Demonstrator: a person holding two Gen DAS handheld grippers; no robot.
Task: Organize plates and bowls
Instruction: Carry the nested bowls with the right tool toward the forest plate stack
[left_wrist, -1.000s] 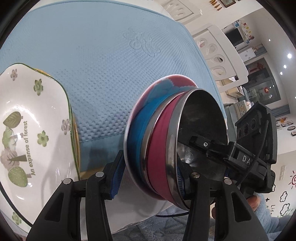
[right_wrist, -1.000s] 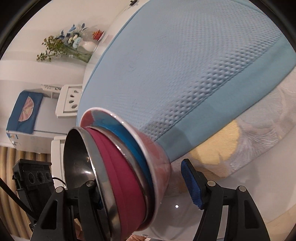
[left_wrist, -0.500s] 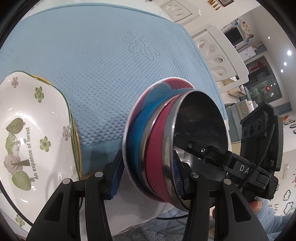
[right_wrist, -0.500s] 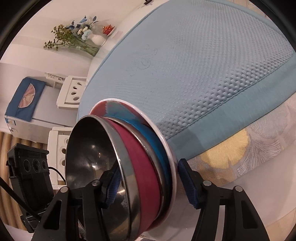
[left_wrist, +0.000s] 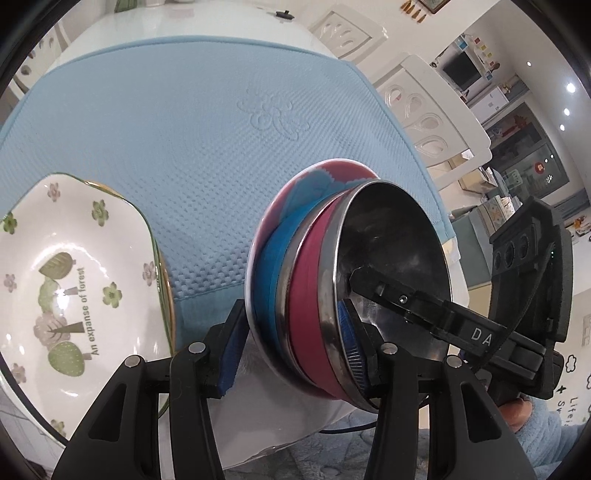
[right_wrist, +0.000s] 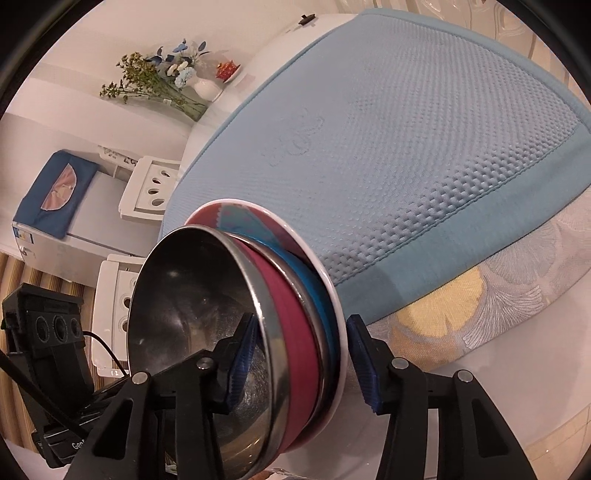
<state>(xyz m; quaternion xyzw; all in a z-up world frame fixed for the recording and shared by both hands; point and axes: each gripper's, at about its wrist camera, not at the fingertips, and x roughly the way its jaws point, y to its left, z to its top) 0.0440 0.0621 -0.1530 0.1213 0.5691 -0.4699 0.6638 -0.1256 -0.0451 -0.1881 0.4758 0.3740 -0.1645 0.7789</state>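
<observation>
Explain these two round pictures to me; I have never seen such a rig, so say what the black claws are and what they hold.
There is no robot: a person holds black tongs in each hand, each with a fisheye camera looking along its two fingers. One picture comes from the left tongs, the other from the right tongs. Both straddle one tilted stack of nested bowls: a steel-lined magenta bowl in a blue one, on a red-and-blue dish. A textured light blue mat covers the white table. At the left lies a white plate with green tree pictures.
</observation>
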